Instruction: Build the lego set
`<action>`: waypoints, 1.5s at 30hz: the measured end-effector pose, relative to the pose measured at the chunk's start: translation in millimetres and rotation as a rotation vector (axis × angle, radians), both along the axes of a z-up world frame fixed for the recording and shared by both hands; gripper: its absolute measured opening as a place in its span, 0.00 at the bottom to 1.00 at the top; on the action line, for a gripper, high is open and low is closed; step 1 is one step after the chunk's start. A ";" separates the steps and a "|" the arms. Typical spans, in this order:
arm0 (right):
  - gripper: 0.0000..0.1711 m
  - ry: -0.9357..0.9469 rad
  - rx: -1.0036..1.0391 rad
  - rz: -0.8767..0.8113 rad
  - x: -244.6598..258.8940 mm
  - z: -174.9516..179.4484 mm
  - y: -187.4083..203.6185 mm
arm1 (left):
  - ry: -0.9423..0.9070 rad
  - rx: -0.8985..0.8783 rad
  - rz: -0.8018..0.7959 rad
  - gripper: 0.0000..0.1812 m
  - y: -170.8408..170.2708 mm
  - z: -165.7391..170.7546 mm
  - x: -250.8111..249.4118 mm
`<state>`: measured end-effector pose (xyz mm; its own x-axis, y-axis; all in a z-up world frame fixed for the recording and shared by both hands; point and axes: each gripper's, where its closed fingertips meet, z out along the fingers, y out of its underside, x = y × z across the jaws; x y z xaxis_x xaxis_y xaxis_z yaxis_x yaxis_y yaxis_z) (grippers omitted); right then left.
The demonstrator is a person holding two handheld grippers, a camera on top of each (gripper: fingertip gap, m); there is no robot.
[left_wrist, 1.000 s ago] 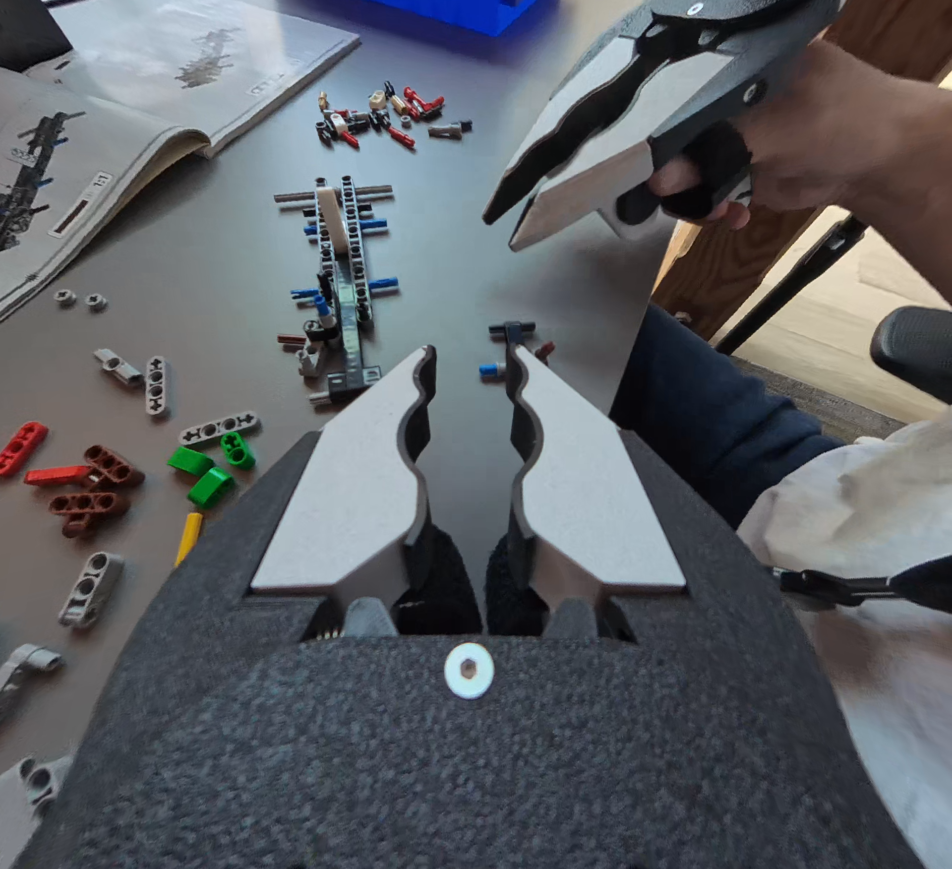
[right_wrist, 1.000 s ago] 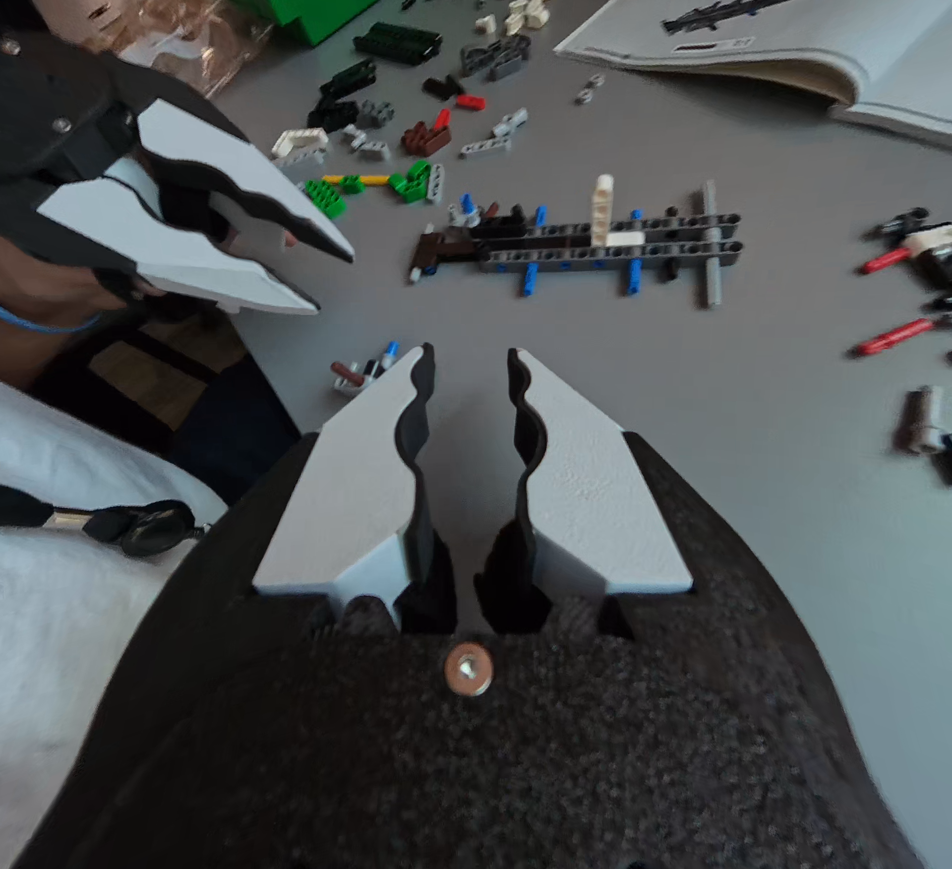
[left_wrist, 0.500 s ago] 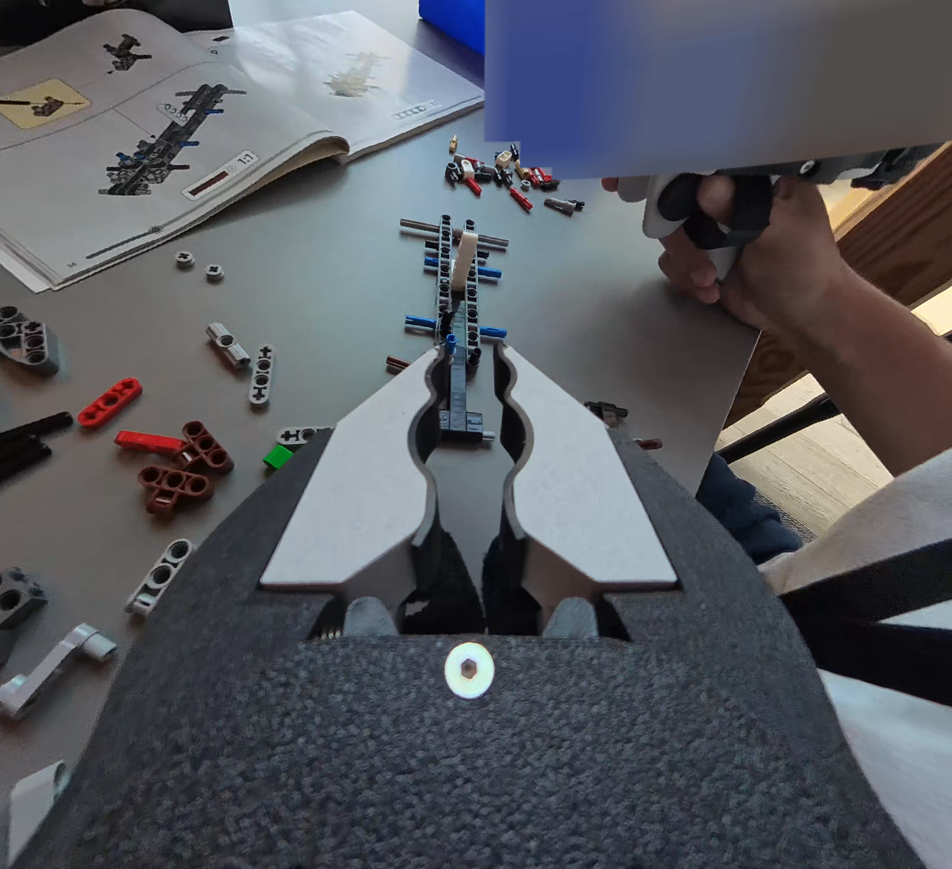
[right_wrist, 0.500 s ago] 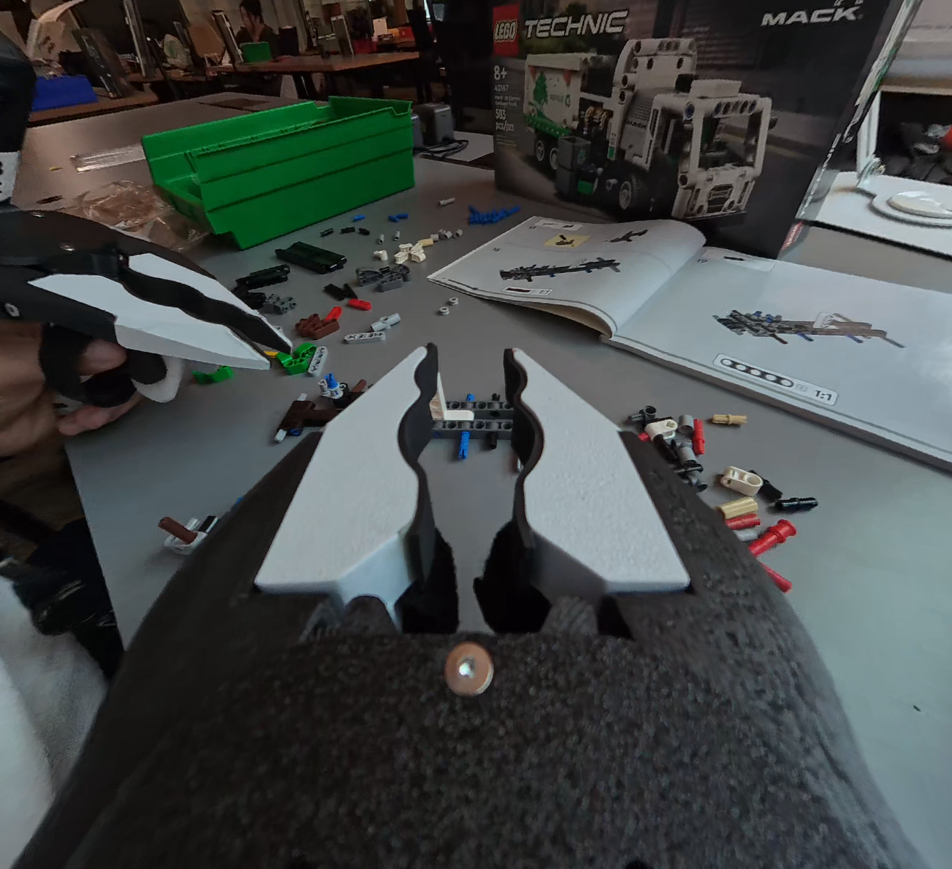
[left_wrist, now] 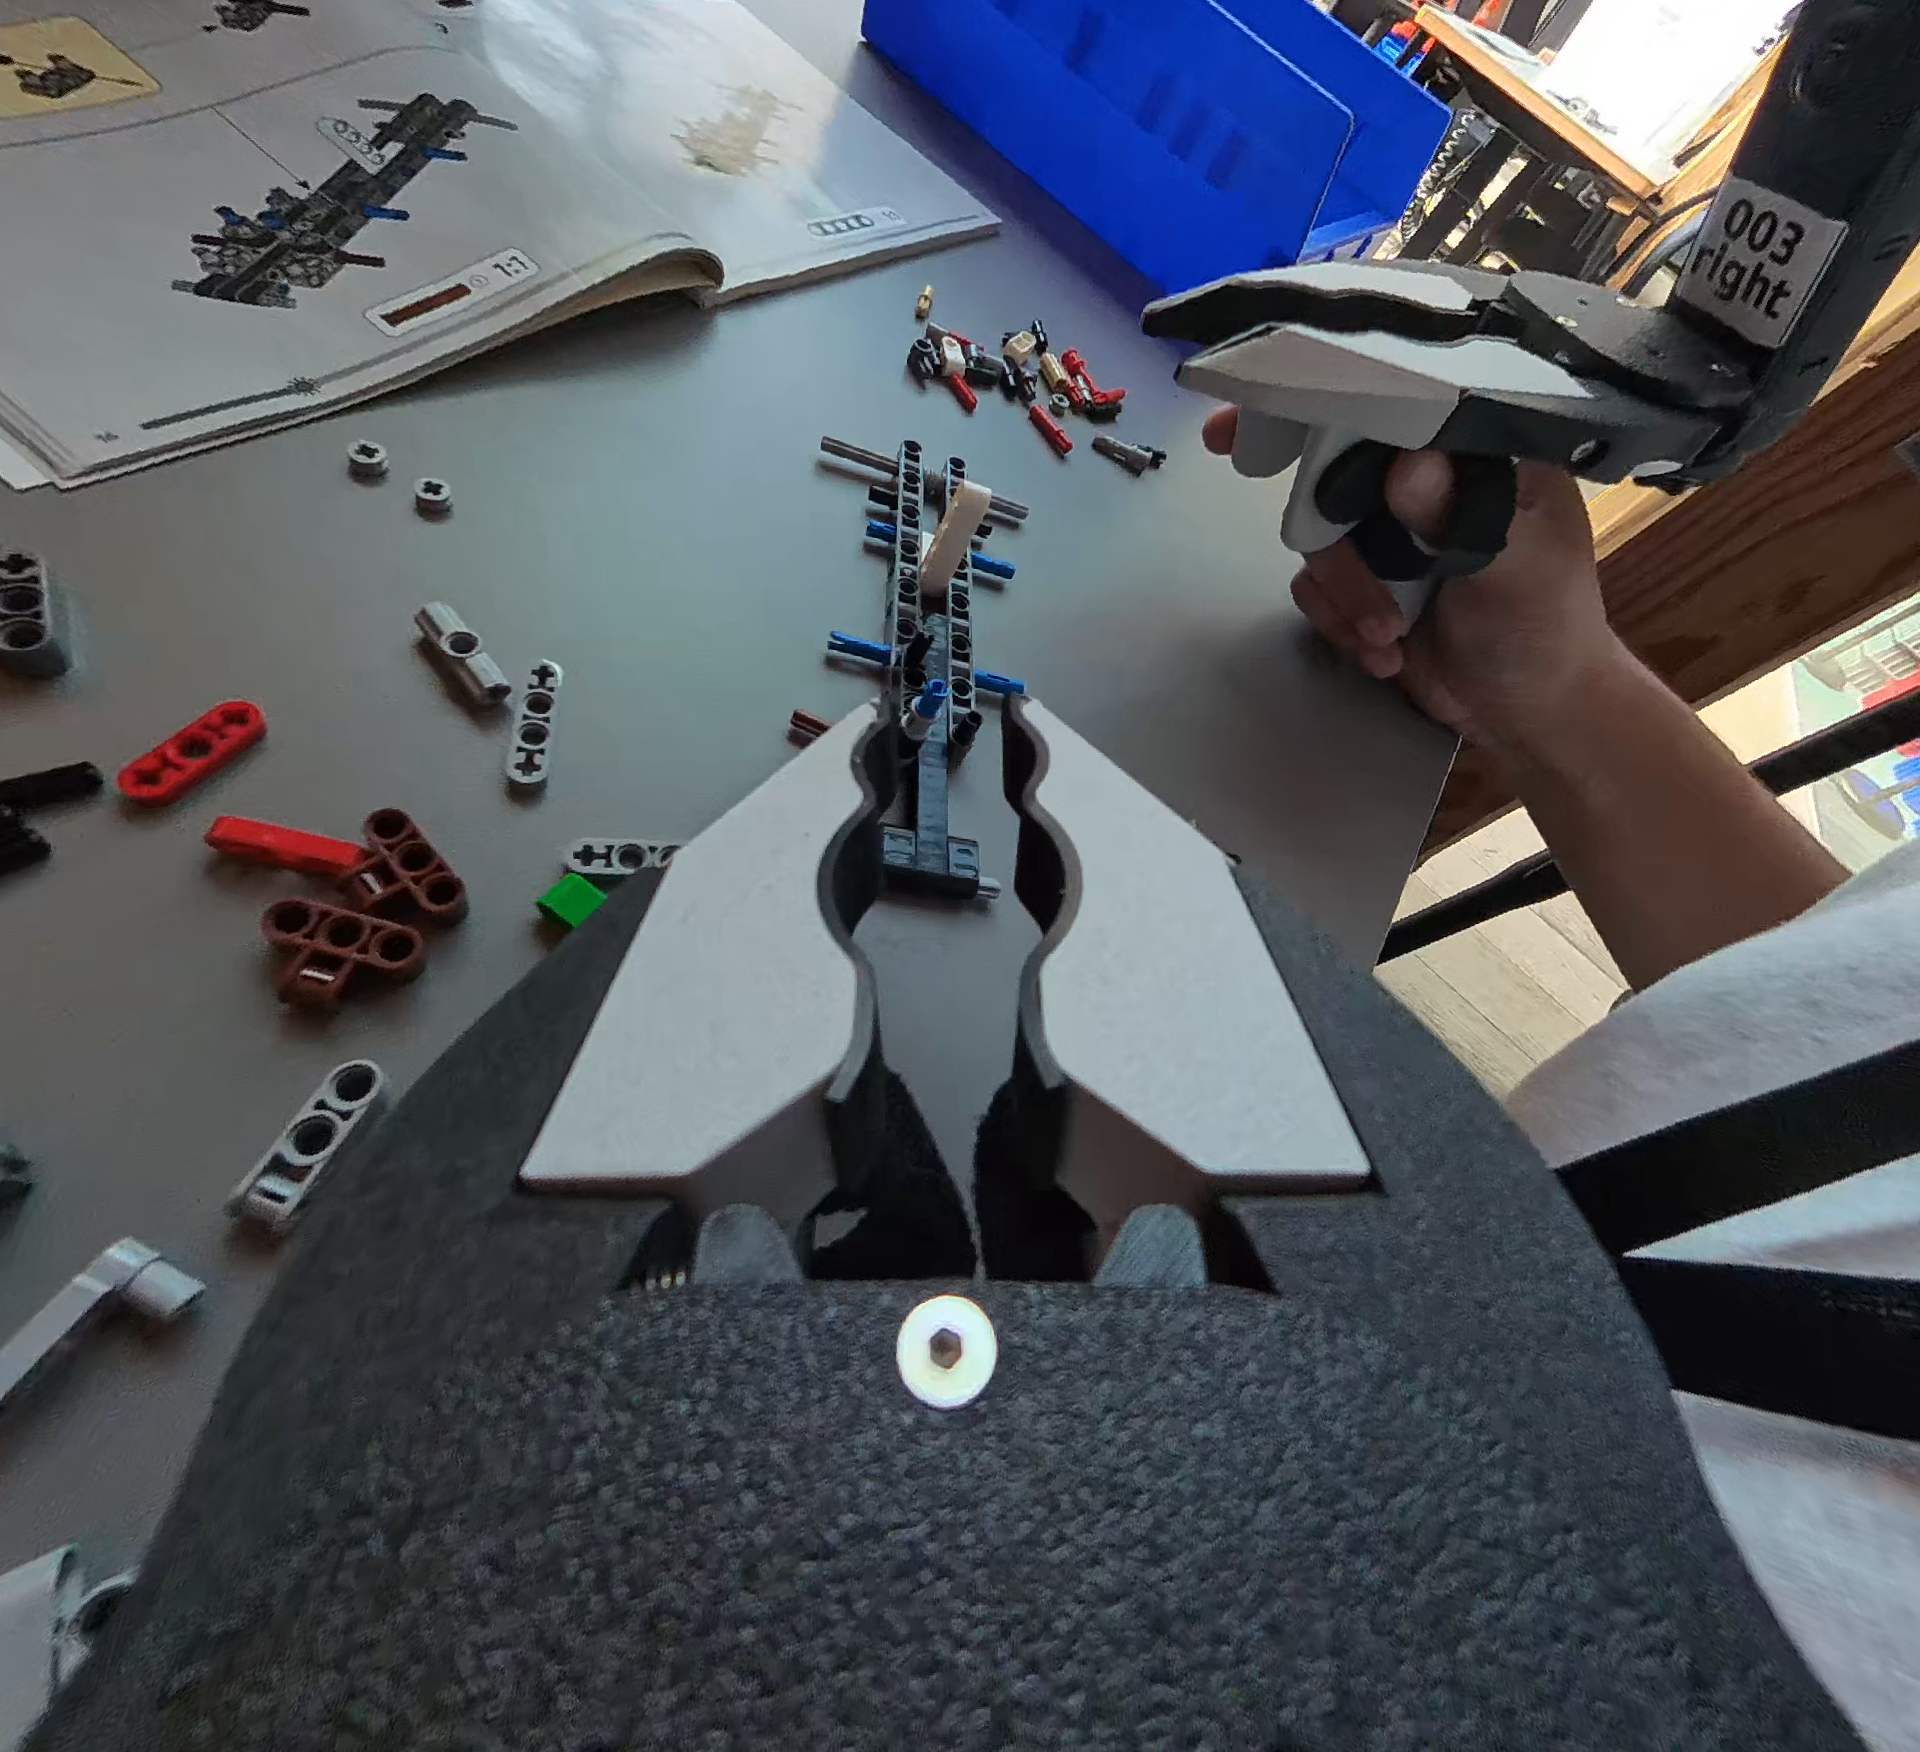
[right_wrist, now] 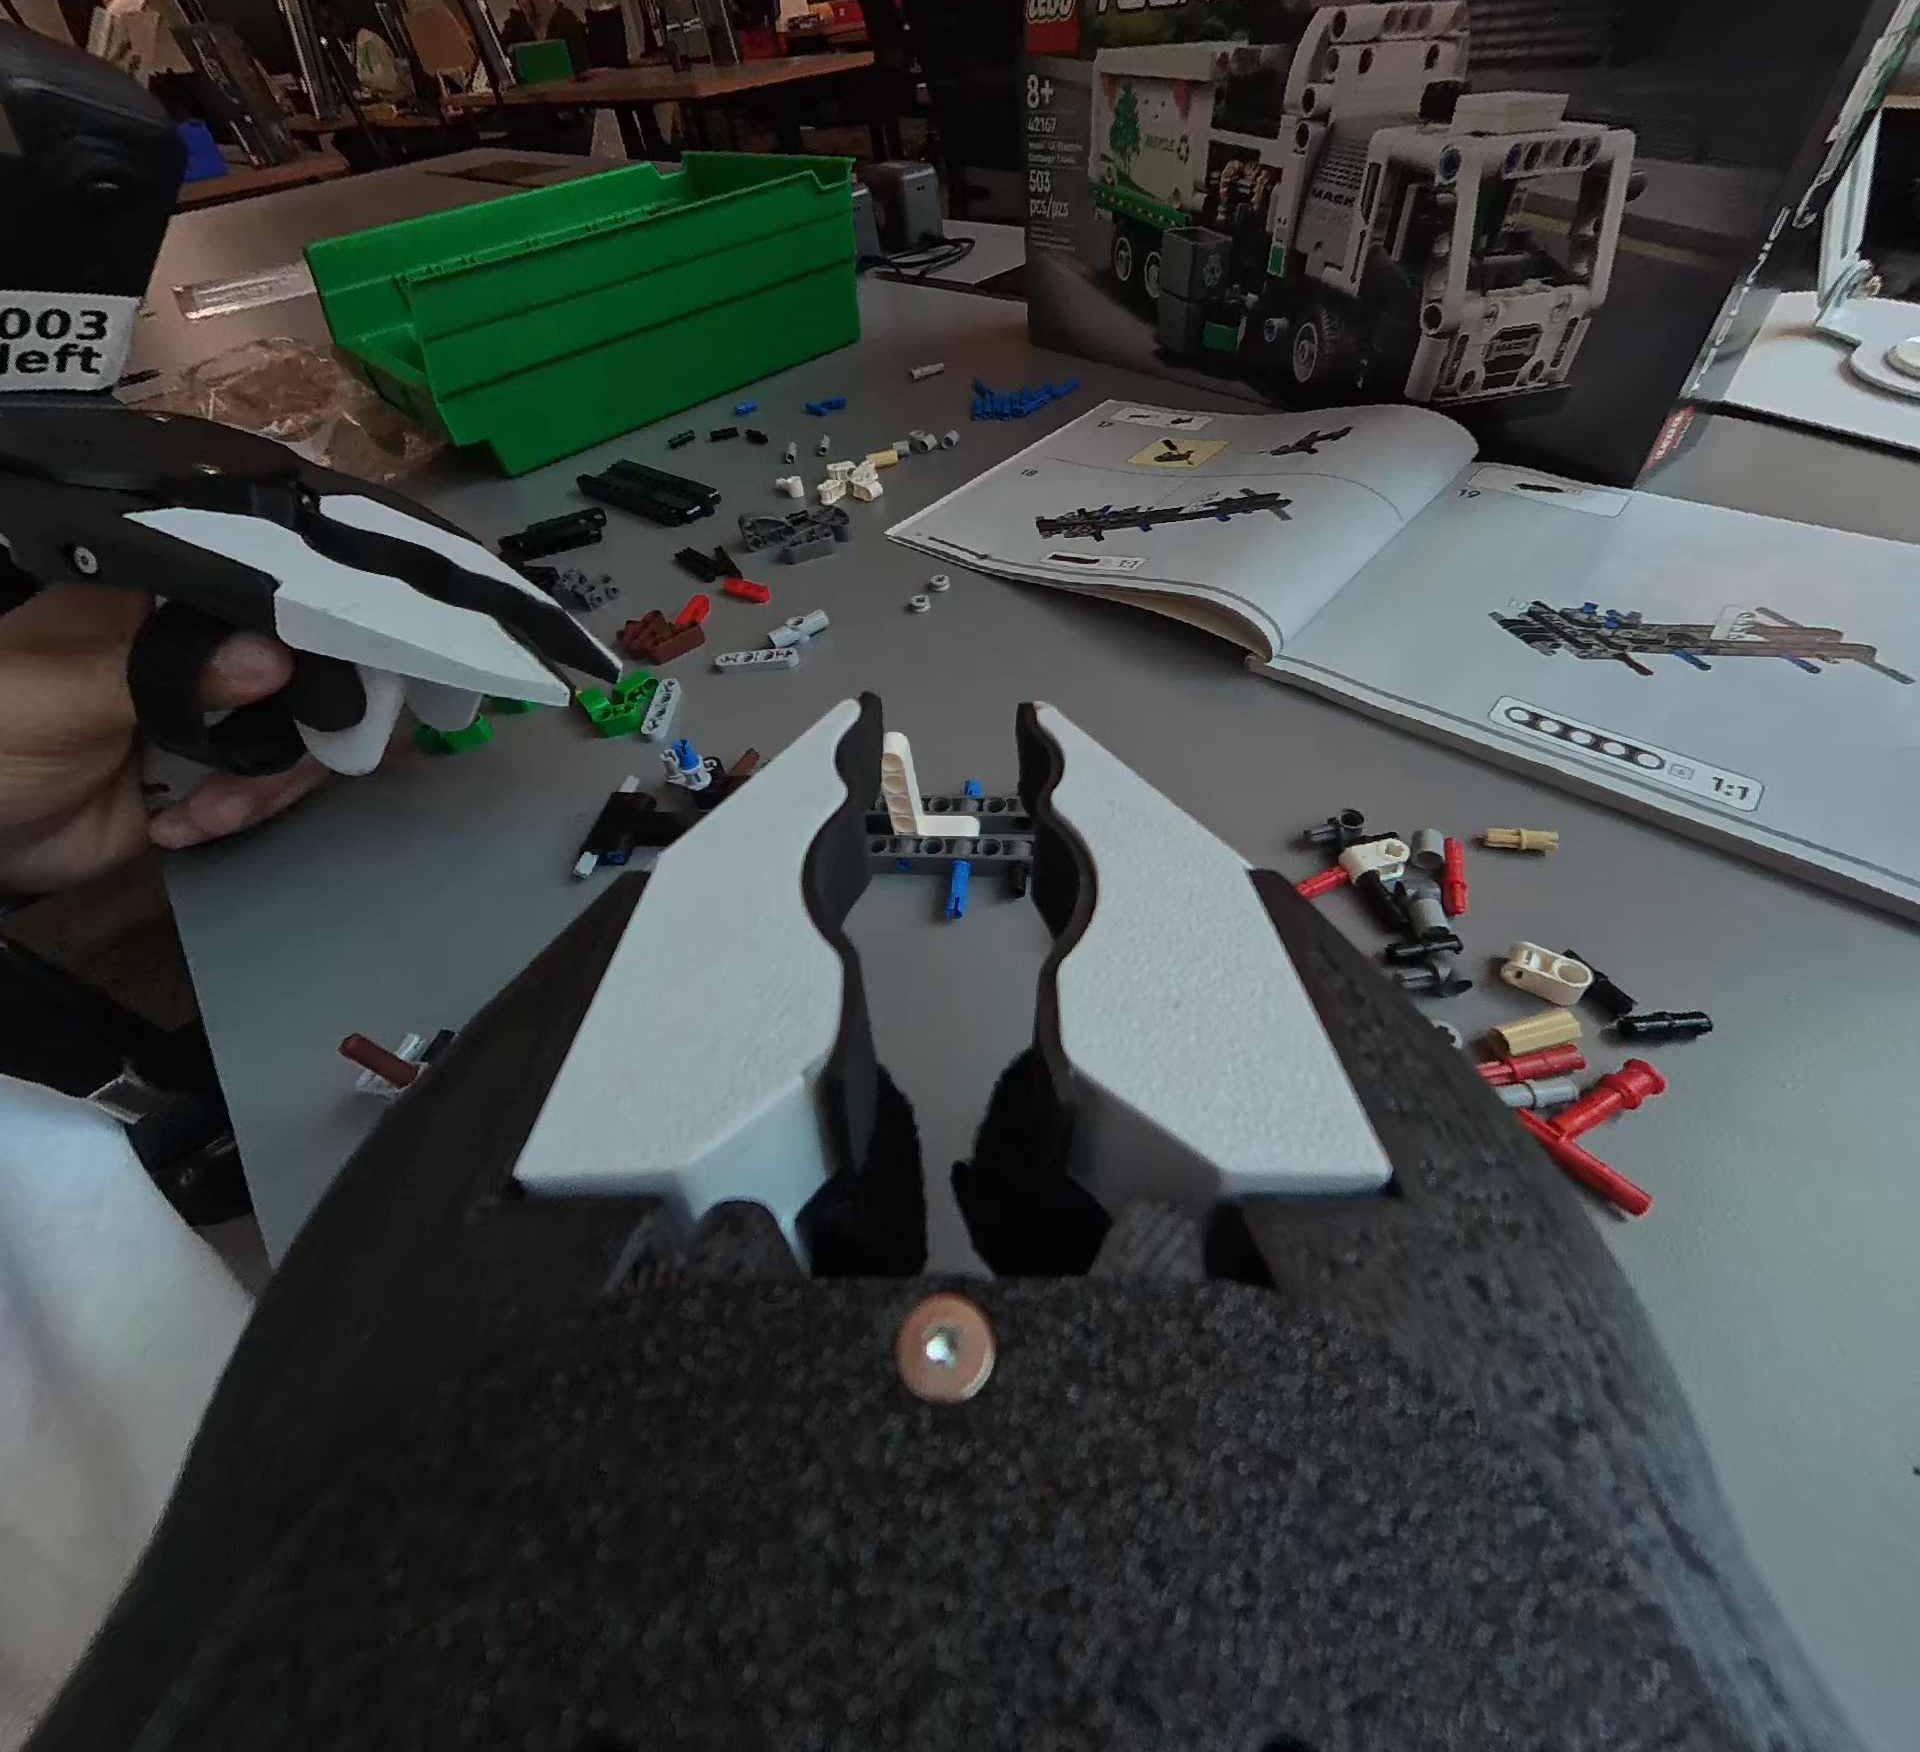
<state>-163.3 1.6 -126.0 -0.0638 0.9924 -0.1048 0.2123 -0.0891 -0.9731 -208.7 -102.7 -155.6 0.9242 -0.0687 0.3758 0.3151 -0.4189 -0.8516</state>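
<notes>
The partly built frame (left_wrist: 933,606) is two long dark grey beams with blue pins and a white angled piece, lying flat mid-table. My left gripper (left_wrist: 940,710) is open and empty, and the frame's near end shows between its fingers. In the right wrist view it (right_wrist: 592,682) hovers above the table by green pieces (right_wrist: 618,703). My right gripper (right_wrist: 948,705) is open and empty, facing the side of the frame (right_wrist: 940,824). It also shows in the left wrist view (left_wrist: 1164,343), held above the table's right side.
Open instruction booklet (left_wrist: 416,175) at the far left, blue bin (left_wrist: 1122,71) behind. Green bin (right_wrist: 592,300) and set box (right_wrist: 1403,144) at the back. Loose pins (right_wrist: 1455,933) and brown beams (left_wrist: 364,913) lie scattered. The table edge (left_wrist: 1423,819) is close on the right. Spacing between my two grippers at the tips: around 12 cm.
Both grippers tilted up from looking down at the table to looking across it. The left gripper swung over the frame's end, the right to the frame's side. Both stayed open.
</notes>
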 end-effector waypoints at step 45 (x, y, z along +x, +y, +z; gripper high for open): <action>0.12 -0.035 0.080 0.027 -0.2 -5.5 -12.3 | 0.309 0.165 0.104 0.05 -1.7 24.8 -2.0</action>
